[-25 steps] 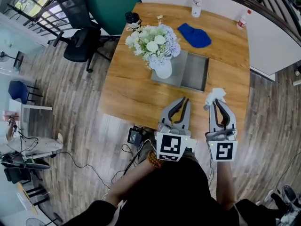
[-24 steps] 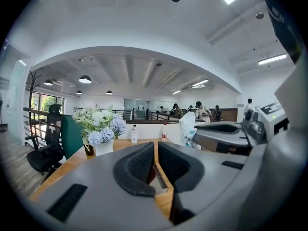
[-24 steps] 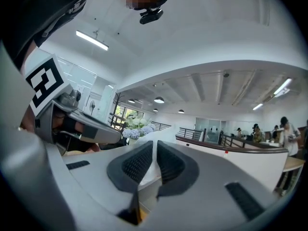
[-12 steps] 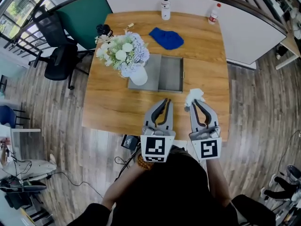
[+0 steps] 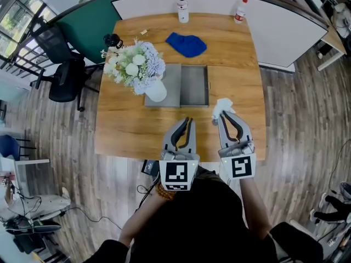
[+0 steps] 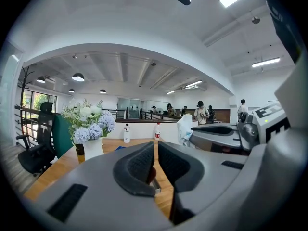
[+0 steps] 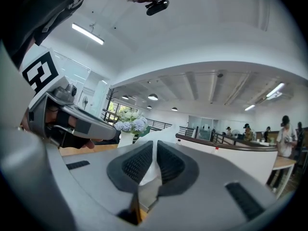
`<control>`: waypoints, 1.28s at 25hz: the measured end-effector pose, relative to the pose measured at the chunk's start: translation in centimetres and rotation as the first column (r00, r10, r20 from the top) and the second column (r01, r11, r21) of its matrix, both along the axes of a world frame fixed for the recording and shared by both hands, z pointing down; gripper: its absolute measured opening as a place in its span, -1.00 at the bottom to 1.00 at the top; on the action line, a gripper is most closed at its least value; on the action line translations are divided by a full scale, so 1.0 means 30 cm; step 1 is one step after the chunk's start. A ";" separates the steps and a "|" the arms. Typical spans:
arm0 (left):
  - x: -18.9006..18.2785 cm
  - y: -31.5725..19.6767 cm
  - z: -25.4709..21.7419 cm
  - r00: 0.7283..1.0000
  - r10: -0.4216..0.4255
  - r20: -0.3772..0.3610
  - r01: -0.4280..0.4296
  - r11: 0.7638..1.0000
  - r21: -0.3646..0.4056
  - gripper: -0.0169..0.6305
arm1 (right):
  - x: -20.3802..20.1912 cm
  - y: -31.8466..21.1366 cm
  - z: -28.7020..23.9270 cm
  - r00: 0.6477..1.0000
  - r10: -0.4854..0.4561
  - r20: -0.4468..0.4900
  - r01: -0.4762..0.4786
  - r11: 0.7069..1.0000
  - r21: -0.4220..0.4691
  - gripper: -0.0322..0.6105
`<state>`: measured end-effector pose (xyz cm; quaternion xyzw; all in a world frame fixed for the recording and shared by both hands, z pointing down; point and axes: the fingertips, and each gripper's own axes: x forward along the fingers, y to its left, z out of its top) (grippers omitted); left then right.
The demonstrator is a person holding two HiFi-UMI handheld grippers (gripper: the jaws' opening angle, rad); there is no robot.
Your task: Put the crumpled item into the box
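Note:
A crumpled white paper (image 5: 222, 106) sticks out past the tips of my right gripper (image 5: 221, 115), which is shut on it; in the right gripper view the white paper (image 7: 154, 150) is pinched between the black pads. The flat grey box (image 5: 181, 85) lies open on the wooden table (image 5: 120, 119), ahead and left of the right gripper. My left gripper (image 5: 187, 121) hovers near the table's front edge, jaws shut with nothing between them (image 6: 157, 159).
A white vase of flowers (image 5: 134, 70) stands at the box's left edge. A blue cloth (image 5: 186, 44) lies behind the box. Two bottles (image 5: 182, 9) (image 5: 239, 10) stand at the table's far edge. An office chair (image 5: 57, 70) is left of the table.
The head view has shifted, so the table sits more centred. Both grippers have edged forward over the table's front edge, the right one still holding the paper.

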<state>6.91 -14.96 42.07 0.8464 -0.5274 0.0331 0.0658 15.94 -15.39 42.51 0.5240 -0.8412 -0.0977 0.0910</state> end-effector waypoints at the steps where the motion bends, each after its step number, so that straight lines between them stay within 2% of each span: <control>1: 0.004 0.002 0.000 1.000 0.002 -0.001 -0.002 1.000 0.000 -0.82 | 0.005 -0.007 0.000 1.000 0.002 -0.001 -0.002 1.000 0.001 -0.79; 20: -0.068 0.020 0.017 0.999 -0.040 -0.027 0.040 0.999 -0.019 -0.82 | -0.073 -0.213 0.028 0.991 -0.067 -0.119 0.070 0.997 0.024 -0.79; 26: -0.098 0.025 0.037 0.999 -0.042 -0.032 0.041 0.998 -0.037 -0.82 | -0.084 -0.290 0.089 0.988 -0.062 -0.138 0.061 0.998 -0.012 -0.79; 32: -0.128 0.023 0.054 0.998 -0.048 -0.040 0.045 0.997 -0.056 -0.82 | -0.099 -0.354 0.166 0.972 -0.088 -0.216 0.075 0.995 -0.070 -0.79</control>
